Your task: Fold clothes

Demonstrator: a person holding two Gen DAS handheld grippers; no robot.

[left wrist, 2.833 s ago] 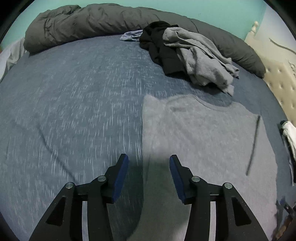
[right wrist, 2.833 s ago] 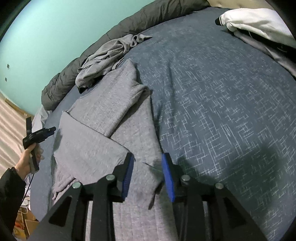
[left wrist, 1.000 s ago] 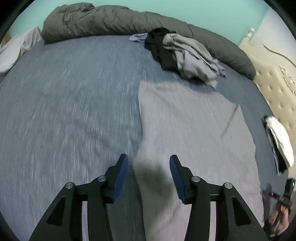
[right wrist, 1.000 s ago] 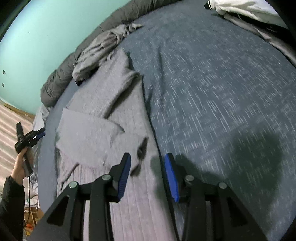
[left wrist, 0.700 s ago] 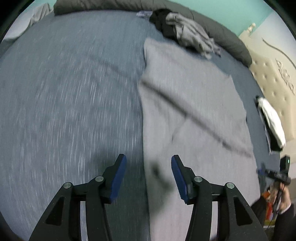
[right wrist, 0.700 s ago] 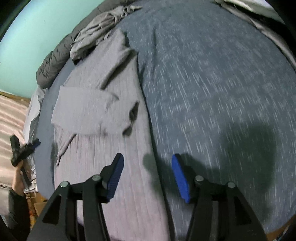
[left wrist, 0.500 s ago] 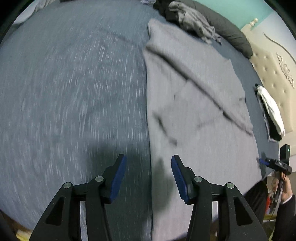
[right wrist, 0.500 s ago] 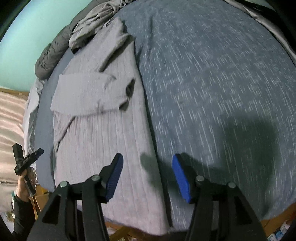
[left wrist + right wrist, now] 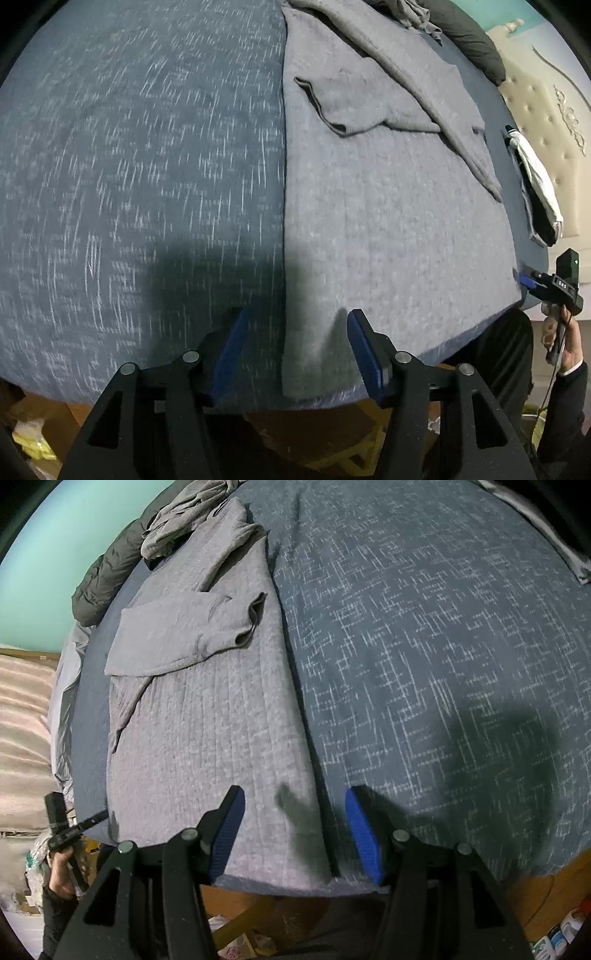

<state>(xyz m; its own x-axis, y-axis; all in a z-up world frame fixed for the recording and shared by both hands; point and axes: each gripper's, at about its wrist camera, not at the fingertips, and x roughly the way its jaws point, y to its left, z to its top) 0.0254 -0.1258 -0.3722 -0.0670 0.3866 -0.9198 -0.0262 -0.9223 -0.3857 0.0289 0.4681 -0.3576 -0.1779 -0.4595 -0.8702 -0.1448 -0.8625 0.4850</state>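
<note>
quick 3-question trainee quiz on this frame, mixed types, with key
1. True or false: the grey sweater lies flat on the bed with both sleeves folded across its body.
2. Where is the left gripper? A) over the sweater's hem corner B) over the collar C) over the clothes pile
3. Fill in: the right gripper holds ____.

Key: 1 true; 2 A; 3 nothing.

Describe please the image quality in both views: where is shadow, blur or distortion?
Left wrist view: the bed sheet bulges from fisheye distortion, its white flecks are smeared into streaks by motion, and a dark shadow falls ahead of the left gripper onto the grey sweater. Right wrist view: sharper, same bulging; shadows on the sweater hem and the sheet near the right gripper.
</note>
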